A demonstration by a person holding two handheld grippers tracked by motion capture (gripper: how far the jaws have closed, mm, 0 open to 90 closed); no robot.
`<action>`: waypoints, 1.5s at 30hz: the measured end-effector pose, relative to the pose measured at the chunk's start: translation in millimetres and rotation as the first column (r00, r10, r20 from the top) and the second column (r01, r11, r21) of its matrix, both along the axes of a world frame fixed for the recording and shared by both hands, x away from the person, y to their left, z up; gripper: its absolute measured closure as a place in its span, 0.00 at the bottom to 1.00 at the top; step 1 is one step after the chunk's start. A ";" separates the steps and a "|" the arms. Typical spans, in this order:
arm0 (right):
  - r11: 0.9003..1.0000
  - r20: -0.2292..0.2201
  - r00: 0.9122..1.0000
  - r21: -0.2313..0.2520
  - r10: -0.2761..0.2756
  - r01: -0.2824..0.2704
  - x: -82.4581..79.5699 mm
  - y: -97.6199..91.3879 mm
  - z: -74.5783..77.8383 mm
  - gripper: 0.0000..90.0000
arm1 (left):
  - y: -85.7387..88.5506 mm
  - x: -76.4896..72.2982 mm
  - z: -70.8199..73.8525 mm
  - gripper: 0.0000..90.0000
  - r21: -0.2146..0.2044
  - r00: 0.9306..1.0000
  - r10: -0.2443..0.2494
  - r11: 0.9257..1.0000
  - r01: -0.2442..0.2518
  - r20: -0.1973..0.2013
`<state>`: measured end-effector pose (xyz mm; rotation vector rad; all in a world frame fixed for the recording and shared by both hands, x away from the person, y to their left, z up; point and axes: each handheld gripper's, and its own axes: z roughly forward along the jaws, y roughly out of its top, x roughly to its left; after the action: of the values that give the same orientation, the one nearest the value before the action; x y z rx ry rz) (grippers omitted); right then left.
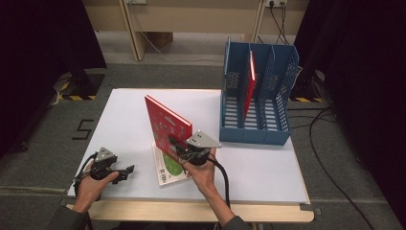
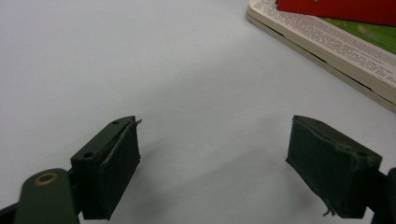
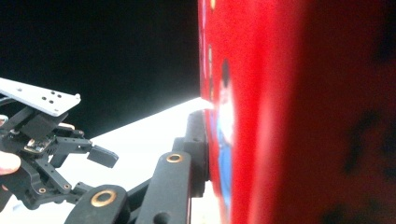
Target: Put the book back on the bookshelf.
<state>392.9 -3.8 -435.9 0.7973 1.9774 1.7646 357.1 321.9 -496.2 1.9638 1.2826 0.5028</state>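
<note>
Clamped shut by the right gripper's fingers [image 1: 178, 143], a red hardcover book [image 1: 168, 125] is held upright; slipping could topple it onto the white desk [image 1: 258, 167]; the left gripper [image 1: 125, 171] rests wide open, empty.

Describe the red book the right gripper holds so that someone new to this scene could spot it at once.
On the white table, left of the blue file rack, the red book stands upright mid-table, clamped by the right gripper. Unlike the green-covered book lying flat beneath it and the red one in the rack, it stands upright.
</note>
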 end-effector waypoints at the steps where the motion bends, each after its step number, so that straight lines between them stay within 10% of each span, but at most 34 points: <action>1: 1.000 0.000 1.000 -0.006 0.005 -0.005 0.9 -0.9 0.5 0.87 | 0.3 0.0 0.0 0.18 0.000 1.000 0.000 1.000 0.000 0.001; 18: 0.999 -0.058 0.998 0.035 0.000 0.002 3.1 -14.2 6.6 0.88 | 1.6 0.0 0.0 0.18 0.000 1.000 0.004 1.000 -0.004 0.000; 45: 0.993 0.030 0.995 0.061 -0.100 0.098 -13.1 -65.1 47.2 0.88 | 3.0 0.2 0.0 0.18 0.011 1.000 0.015 1.000 -0.015 0.013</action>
<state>379.8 -68.8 -388.7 0.8648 1.8395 1.7744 357.3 324.9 -496.2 1.9580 1.2895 0.5304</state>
